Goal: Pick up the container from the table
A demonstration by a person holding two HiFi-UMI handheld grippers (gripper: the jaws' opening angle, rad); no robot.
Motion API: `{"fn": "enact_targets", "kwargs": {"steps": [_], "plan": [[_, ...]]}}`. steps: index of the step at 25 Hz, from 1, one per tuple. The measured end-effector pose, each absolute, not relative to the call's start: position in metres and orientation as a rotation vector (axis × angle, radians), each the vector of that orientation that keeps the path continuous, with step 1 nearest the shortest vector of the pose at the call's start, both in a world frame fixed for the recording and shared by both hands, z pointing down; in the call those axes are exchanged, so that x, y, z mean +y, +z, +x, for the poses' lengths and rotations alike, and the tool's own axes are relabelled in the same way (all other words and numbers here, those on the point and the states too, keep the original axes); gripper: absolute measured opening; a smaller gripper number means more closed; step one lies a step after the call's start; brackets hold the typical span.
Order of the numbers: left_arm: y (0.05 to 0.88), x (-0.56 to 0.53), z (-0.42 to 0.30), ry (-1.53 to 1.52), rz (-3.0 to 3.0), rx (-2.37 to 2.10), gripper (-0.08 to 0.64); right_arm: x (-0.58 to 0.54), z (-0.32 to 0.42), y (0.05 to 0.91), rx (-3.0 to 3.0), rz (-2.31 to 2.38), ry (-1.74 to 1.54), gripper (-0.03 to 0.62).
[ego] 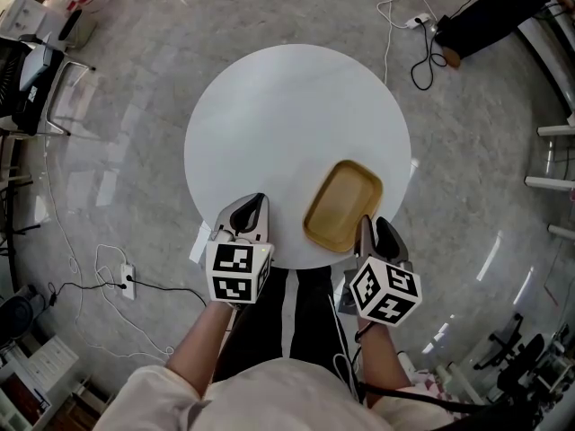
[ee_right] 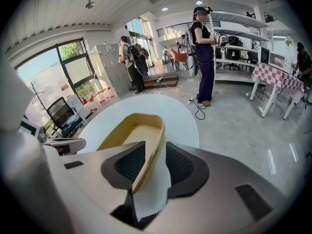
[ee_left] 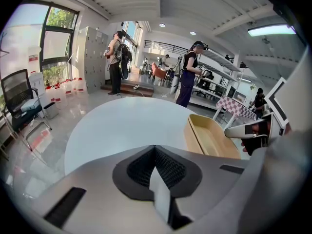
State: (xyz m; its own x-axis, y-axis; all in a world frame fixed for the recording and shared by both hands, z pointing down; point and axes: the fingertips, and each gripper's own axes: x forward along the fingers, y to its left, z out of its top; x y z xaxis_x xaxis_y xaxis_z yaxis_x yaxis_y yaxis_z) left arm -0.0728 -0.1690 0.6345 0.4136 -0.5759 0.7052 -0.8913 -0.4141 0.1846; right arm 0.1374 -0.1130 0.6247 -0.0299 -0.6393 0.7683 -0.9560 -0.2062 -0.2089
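A shallow tan oblong container lies on the round white table, close to its near right edge. My right gripper sits at the container's near end. In the right gripper view the container's rim runs between the two pads, with a white gap showing on its right side, so the jaws stand open around it. My left gripper hovers over the table's near edge, left of the container. Its pads meet at the tip with nothing between them.
The person's legs are tucked under the near table edge. Cables and a power strip lie on the floor at left, and an office chair stands far left. People stand beyond the table, and a checkered table stands at right.
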Motion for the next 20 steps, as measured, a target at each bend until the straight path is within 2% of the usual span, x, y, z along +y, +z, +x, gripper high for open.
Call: {"fn": "enact_targets", "kwargs": {"steps": [12, 20], "plan": [[0.639, -0.168, -0.075, 0.75, 2.108, -1.246, 0.015, -0.114, 0.135, 0.637, -1.657, 1.849, 1.148, 0.149], [0.64, -0.17, -0.077, 0.743, 2.096, -1.257, 0.014, -0.118, 0.137, 0.639, -1.646, 1.848, 1.153, 0.126]]}}
